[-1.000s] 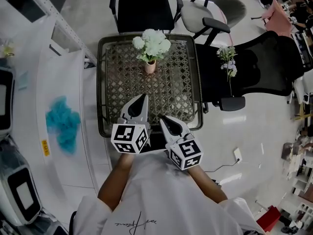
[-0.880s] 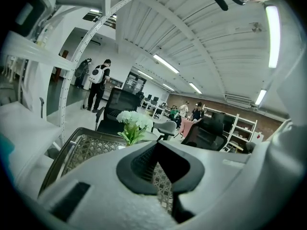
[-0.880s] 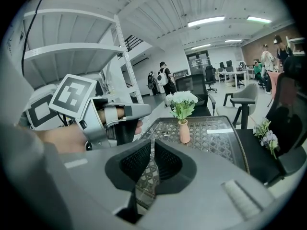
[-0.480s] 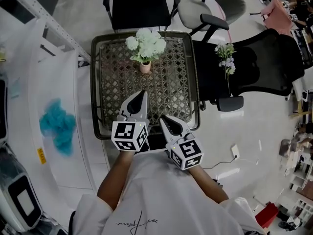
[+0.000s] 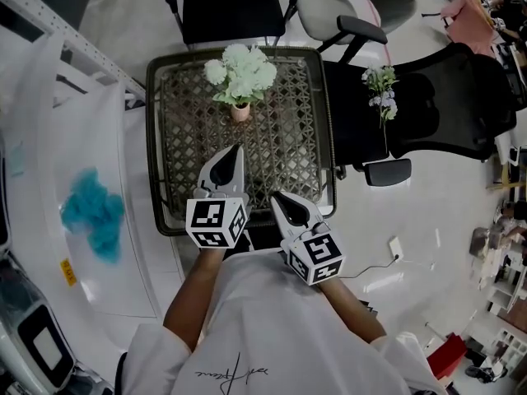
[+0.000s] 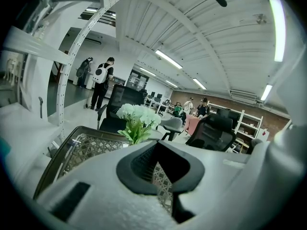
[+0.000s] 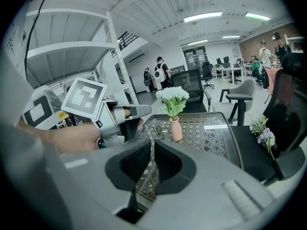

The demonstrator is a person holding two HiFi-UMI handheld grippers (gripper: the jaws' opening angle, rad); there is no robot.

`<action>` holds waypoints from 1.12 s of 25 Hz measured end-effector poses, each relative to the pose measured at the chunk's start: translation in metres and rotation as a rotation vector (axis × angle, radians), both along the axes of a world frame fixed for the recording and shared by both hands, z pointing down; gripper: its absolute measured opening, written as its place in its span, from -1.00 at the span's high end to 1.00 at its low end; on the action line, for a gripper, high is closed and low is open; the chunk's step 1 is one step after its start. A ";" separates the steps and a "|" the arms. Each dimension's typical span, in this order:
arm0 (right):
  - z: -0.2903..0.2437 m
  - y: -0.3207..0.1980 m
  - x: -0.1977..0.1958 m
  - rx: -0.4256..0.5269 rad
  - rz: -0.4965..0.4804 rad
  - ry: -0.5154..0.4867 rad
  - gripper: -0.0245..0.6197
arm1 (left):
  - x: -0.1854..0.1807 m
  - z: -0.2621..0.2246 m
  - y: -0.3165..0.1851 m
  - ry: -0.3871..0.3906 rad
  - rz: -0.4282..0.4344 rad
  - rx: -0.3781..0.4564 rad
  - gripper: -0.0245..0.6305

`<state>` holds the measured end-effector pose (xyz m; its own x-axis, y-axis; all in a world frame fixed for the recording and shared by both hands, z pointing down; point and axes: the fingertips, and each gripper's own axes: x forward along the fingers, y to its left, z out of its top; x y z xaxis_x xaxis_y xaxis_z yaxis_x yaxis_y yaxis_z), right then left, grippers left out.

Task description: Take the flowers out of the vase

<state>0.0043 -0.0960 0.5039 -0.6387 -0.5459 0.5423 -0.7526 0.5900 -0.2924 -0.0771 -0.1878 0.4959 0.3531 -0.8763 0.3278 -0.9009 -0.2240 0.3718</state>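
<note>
A small pink vase (image 5: 240, 111) with a bunch of white flowers (image 5: 241, 70) stands at the far side of the woven-top table (image 5: 157, 138). My left gripper (image 5: 235, 149) is shut and empty over the table's near half, pointing at the vase but well short of it. My right gripper (image 5: 276, 196) is shut and empty at the table's near edge, further back. In the right gripper view the vase (image 7: 176, 128) and flowers (image 7: 173, 96) stand ahead, with the left gripper (image 7: 144, 110) on the left. In the left gripper view only the flowers (image 6: 139, 116) rise above the gripper (image 6: 157, 152); the vase is hidden.
A sprig of pale purple flowers (image 5: 381, 90) lies on the black office chair (image 5: 436, 105) to the table's right. Another black chair (image 5: 222, 11) and a grey one (image 5: 354, 6) stand behind the table. A white counter with a teal cloth (image 5: 90, 216) runs along the left.
My left gripper has moved forward over the table, a little closer to the vase. The right gripper has barely shifted. Both stay shut.
</note>
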 end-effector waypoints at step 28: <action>0.022 -0.027 0.018 -0.061 0.021 0.023 0.84 | -0.001 0.058 -0.062 -0.001 -0.011 -0.087 0.56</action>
<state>0.0223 -0.1225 0.5259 -0.6145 -0.5243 0.5896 -0.7714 0.5558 -0.3098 -0.0783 -0.2497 0.5543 0.3433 -0.8484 0.4030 -0.9035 -0.1812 0.3883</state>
